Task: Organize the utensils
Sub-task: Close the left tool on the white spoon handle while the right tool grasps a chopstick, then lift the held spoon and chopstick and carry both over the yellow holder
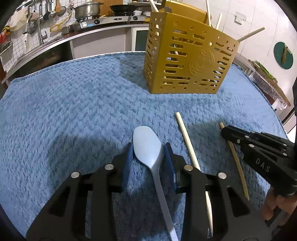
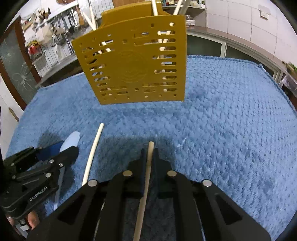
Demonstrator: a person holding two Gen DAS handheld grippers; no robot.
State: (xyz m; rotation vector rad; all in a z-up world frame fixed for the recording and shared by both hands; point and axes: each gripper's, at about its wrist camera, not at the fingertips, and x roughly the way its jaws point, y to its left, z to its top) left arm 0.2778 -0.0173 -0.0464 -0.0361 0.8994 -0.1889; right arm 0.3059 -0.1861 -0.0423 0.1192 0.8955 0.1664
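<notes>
A pale spoon lies on the blue towel, its bowl pinched between the blue pads of my left gripper, which is shut on it. To its right a loose chopstick lies on the towel. Further right my right gripper is shut on a second chopstick. In the right wrist view that chopstick runs between the closed fingers of the right gripper, its tip sticking out in front. The loose chopstick, the spoon and the left gripper are at the left.
A gold slotted utensil holder stands upright on the towel beyond both grippers, with several chopsticks in it. Behind it run a kitchen counter, a stove with pots and a sink. A hand holds the right gripper.
</notes>
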